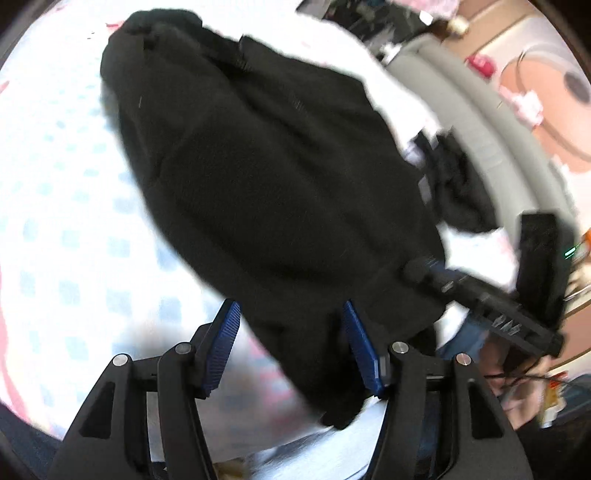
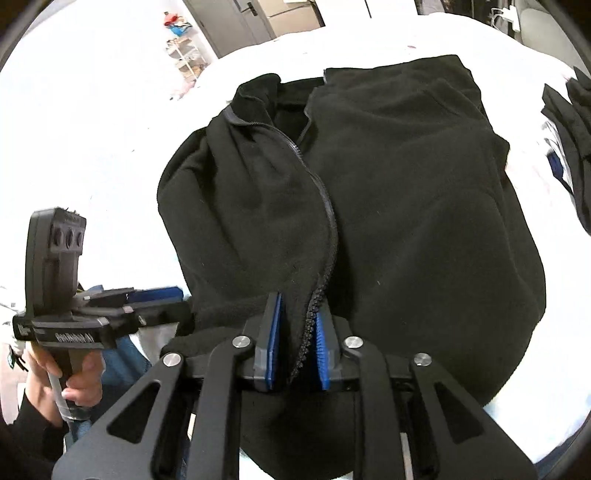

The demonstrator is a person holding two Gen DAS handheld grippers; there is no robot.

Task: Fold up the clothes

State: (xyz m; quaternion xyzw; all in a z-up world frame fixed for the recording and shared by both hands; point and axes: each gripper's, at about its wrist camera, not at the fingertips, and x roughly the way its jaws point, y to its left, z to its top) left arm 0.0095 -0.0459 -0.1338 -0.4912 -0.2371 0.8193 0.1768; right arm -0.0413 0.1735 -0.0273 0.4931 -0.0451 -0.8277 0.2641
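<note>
A: Going left to right, the left gripper [image 1: 291,343] stands with jaws wide apart over the hem of the black fleece jacket [image 1: 266,177], not pinching it.

B: And the right gripper [image 2: 295,343]?

A: Jaws narrow, with the zipper [image 2: 325,229] edge between the pads; whether they press on it I cannot tell. The jacket lies spread on the bed.

B: What's the risk?

A: I'd say the thick fleece could slip out of such a loose hold and the fold would skew.

B: The surroundings?

A: A white bedsheet [image 1: 62,221] with pale blue checks, dark clothes [image 1: 461,192] beside, and a grey door [image 2: 240,26] behind.
</note>
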